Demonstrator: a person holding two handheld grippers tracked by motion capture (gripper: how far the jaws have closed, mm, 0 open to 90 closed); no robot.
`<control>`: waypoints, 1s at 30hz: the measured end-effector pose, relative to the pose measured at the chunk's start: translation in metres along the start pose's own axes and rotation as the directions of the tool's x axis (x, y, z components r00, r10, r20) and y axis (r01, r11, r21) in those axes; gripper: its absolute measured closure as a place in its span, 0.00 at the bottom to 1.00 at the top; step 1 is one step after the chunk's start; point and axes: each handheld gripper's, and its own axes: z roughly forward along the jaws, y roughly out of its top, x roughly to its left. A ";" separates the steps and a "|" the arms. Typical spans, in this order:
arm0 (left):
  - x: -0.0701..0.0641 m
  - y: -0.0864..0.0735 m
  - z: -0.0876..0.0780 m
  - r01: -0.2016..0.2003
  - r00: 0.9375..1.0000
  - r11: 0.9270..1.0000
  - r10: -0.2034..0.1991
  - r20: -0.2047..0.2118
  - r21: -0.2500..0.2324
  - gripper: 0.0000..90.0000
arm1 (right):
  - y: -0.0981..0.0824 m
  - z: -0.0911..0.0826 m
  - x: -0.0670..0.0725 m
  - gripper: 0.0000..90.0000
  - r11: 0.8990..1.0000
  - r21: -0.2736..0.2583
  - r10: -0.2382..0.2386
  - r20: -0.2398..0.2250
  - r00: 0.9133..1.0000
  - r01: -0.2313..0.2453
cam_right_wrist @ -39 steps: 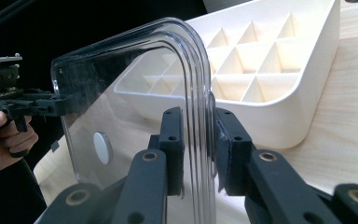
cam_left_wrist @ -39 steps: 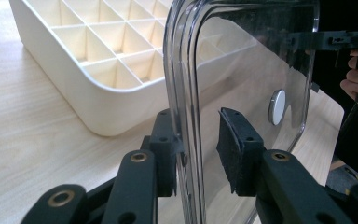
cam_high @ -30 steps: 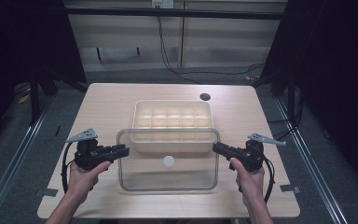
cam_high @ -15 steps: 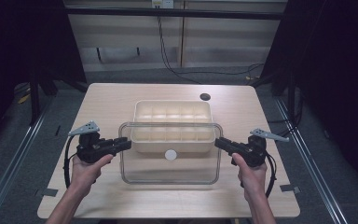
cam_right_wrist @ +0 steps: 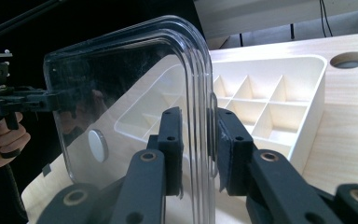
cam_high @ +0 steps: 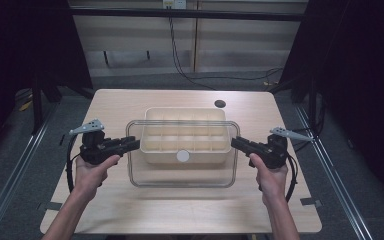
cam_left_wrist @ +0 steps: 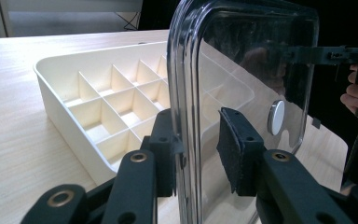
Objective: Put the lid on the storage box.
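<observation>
On the wooden desk [cam_high: 130, 215] sits a cream divided tray [cam_high: 187, 134]. Above it hangs a clear lid [cam_high: 182, 172] with a small round knob [cam_high: 182, 156], the left claw [cam_high: 135, 145] clenched on one edge, the right claw [cam_high: 235, 143] on the opposite.

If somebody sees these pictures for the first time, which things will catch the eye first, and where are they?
The eye goes first to the clear plastic lid, held in the air above the middle of the wooden table by the left gripper and the right gripper, each clamped on one short edge. Under its far half sits a cream divided organizer tray, its compartments empty as far as visible. A round white knob marks the lid's centre.
</observation>
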 end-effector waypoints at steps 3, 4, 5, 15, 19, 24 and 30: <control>0.000 0.007 0.001 -0.011 1.000 1.000 0.011 -0.008 0.001 0.75 | 0.006 0.002 -0.003 0.82 1.000 -0.001 0.002 -0.002 1.000 -0.002; -0.001 0.010 0.001 -0.012 1.000 1.000 0.012 -0.010 0.000 0.75 | 0.008 0.002 -0.003 0.82 1.000 -0.003 0.006 -0.004 1.000 -0.006; -0.001 0.012 0.001 -0.016 1.000 1.000 0.016 -0.010 -0.004 0.75 | 0.010 0.003 -0.004 0.82 1.000 -0.003 0.007 -0.002 1.000 -0.007; 0.000 0.033 0.008 -0.028 0.999 1.000 0.028 -0.017 -0.006 0.76 | 0.030 0.005 -0.011 0.82 1.000 -0.031 0.000 0.000 1.000 0.000; -0.002 0.040 0.008 -0.041 0.999 0.999 0.041 -0.014 -0.009 0.76 | 0.034 0.005 -0.013 0.81 0.999 -0.031 0.008 0.002 1.000 -0.008; -0.003 0.052 0.010 -0.048 0.999 0.999 0.048 -0.020 -0.022 0.76 | 0.045 0.003 -0.012 0.81 0.999 -0.047 -0.011 0.008 1.000 0.011; -0.001 0.060 0.014 -0.053 0.998 0.998 0.052 -0.033 -0.019 0.76 | 0.052 0.009 -0.017 0.81 0.999 -0.050 0.001 0.018 1.000 0.000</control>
